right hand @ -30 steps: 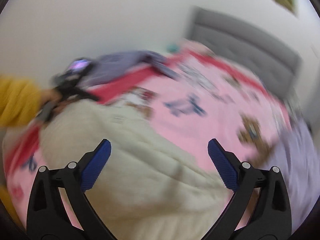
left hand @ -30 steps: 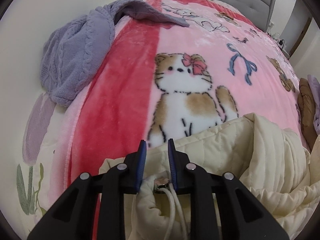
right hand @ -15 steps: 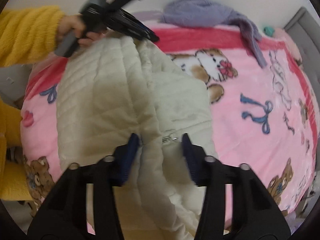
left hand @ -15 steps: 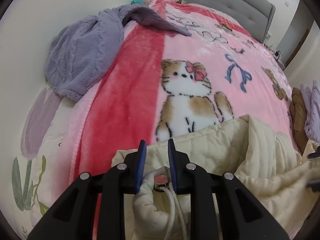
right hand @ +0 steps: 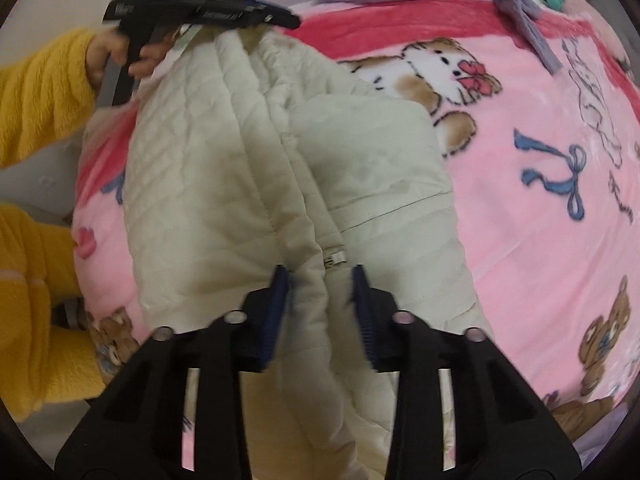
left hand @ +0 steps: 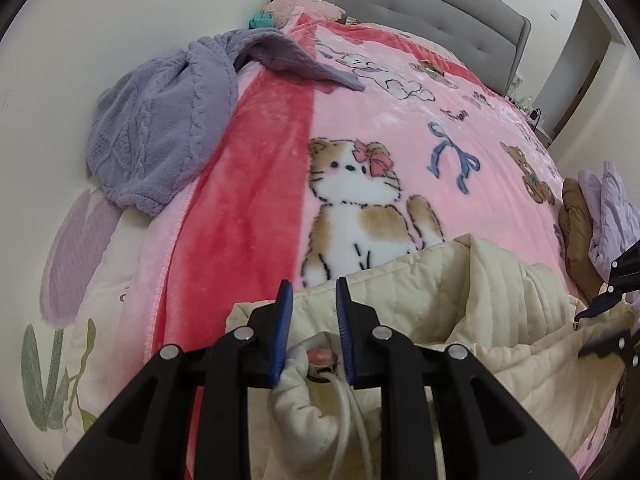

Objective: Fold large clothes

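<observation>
One pink cartoon blanket [left hand: 400, 120] across grey-headboard [left hand: 400, 4] bed.

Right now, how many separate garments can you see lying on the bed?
4: cream quilted jacket nearest, purple knit sweater by the wall, brown garment and lilac garment at the bed's far edge; others may be hidden.

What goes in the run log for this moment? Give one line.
left gripper: shut on cream jacket | right gripper: closing on jacket by zipper | bed: pink blanket

Cream quilted jacket [right hand: 224, 184]; pink cat-print blanket [left hand: 400, 120]; lavender cable-knit sweater [left hand: 160, 128]; yellow sleeve [right hand: 36, 92].
</observation>
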### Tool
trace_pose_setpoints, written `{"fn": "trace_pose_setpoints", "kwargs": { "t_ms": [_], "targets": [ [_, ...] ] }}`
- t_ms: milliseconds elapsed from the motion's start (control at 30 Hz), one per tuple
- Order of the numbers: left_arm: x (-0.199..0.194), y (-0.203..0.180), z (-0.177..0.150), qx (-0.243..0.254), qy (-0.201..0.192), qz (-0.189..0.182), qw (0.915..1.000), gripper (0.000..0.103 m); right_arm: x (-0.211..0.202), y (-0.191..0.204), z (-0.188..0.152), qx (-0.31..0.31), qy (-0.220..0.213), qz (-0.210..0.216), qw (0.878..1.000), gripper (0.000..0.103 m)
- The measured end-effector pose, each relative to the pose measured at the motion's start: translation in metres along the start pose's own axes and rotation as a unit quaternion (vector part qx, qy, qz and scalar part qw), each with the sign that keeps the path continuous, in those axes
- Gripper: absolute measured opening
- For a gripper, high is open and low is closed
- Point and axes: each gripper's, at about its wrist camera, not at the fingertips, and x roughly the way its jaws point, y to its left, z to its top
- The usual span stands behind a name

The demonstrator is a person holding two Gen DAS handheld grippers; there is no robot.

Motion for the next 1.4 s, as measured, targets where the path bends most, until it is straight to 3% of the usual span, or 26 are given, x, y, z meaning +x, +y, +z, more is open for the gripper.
{"fn": "trace_pose_setpoints", "kwargs": {
  "t_ms": [33,167,233,333,367,633,800,900,933,967,1067,1167,1233,1300,1333,1400],
  "targets": [
    [-0.001,0.001,0.000,-0.002,0.000,-0.002,1.0000,0.022,-0.001,0.000,0.001,0.002,0.001,0.003,1.000,0.019],
    [-0.014,0.001,0.000,-0.003,-0.019,0.002,0.9998,0.022,-0.011,0.011,0.006,-0.032,0.010,-0.025,0.999,0.017],
    [-0.033,0.001,0.002,-0.006,-0.052,0.000,0.9987,0.022,-0.016,0.013,0.007,-0.043,0.008,-0.038,0.998,0.017],
    [-0.081,-0.005,-0.001,0.004,-0.130,0.032,0.9910,0.022,-0.018,0.010,0.007,-0.032,0.005,-0.058,0.998,0.017],
    [-0.091,-0.008,-0.003,0.008,-0.137,0.046,0.9894,0.024,-0.015,0.010,0.006,-0.027,0.008,-0.068,0.997,0.017],
    [-0.127,-0.031,-0.079,0.040,-0.143,0.103,0.9834,0.038,0.008,0.019,-0.004,-0.019,0.002,-0.123,0.992,0.017],
    [-0.096,-0.072,-0.124,0.063,-0.070,0.041,0.9947,0.038,0.015,0.026,-0.007,-0.010,-0.003,-0.149,0.989,0.020],
    [-0.078,-0.100,-0.139,0.095,-0.051,0.032,0.9937,0.038,0.013,0.026,-0.009,-0.009,-0.009,-0.133,0.991,0.029],
    [-0.072,-0.111,-0.143,0.098,-0.043,0.029,0.9939,0.038,0.012,0.024,-0.011,-0.008,-0.009,-0.117,0.993,0.038],
    [-0.070,-0.116,-0.145,0.096,-0.043,0.030,0.9940,0.038,0.012,0.021,-0.013,-0.011,-0.004,-0.095,0.995,0.049],
    [-0.075,-0.125,-0.149,0.069,-0.061,0.030,0.9953,0.038,0.012,0.015,-0.017,-0.027,0.015,-0.059,0.998,0.057],
    [-0.080,-0.128,-0.154,0.042,-0.065,0.007,0.9970,0.038,0.016,0.003,-0.016,-0.026,0.041,-0.022,0.999,0.064],
    [-0.081,-0.135,-0.159,0.039,-0.065,-0.010,0.9971,0.038,0.019,-0.002,-0.015,-0.025,0.053,-0.022,0.998,0.073],
    [-0.078,-0.150,-0.168,0.054,-0.057,-0.010,0.9968,0.038,0.026,-0.007,-0.013,-0.022,0.063,-0.012,0.998,0.065],
    [-0.075,-0.157,-0.172,0.066,-0.058,-0.014,0.9961,0.038,0.029,-0.008,-0.013,-0.019,0.070,0.010,0.997,0.040],
    [-0.070,-0.166,-0.177,0.074,-0.061,-0.001,0.9954,0.040,0.033,-0.004,-0.011,-0.014,0.072,-0.005,0.997,0.028]
  ]
}}
